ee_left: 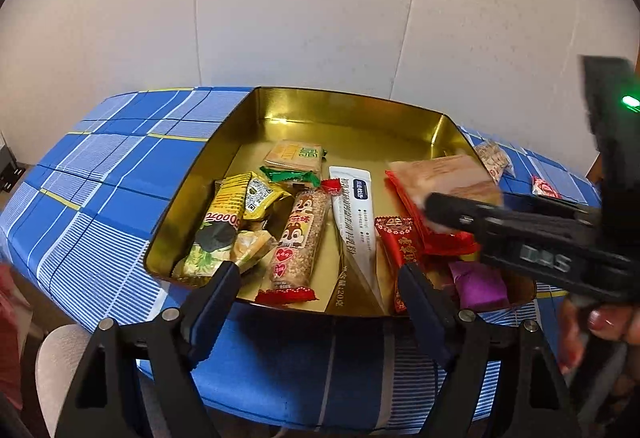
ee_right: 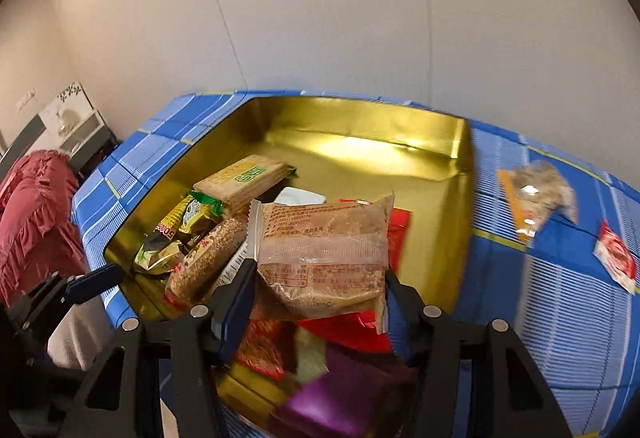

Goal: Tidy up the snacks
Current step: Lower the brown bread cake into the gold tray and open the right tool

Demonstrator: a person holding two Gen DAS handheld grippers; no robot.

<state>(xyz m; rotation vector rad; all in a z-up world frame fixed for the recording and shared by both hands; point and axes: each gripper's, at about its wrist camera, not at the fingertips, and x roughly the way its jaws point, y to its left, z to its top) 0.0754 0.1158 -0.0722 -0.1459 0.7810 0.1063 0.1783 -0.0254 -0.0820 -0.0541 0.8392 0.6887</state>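
A gold tin tray (ee_left: 352, 109) (ee_right: 360, 113) sits on a blue checked tablecloth and holds several snack packets. My right gripper (ee_right: 320, 286) is shut on a clear packet of brown sesame cake (ee_right: 324, 258) and holds it over the tray's right side; in the left wrist view the packet (ee_left: 440, 173) hangs above red packets (ee_left: 404, 242). My left gripper (ee_left: 320, 282) is open and empty at the tray's near rim, in front of a sesame bar (ee_left: 298, 238) and a white sachet (ee_left: 356, 213).
Two loose snacks lie on the cloth right of the tray: a clear and orange packet (ee_right: 536, 197) and a small red-white packet (ee_right: 616, 258). A purple packet (ee_right: 344, 398) lies in the tray's near corner. A wall stands behind; a red cloth (ee_right: 36, 205) is at far left.
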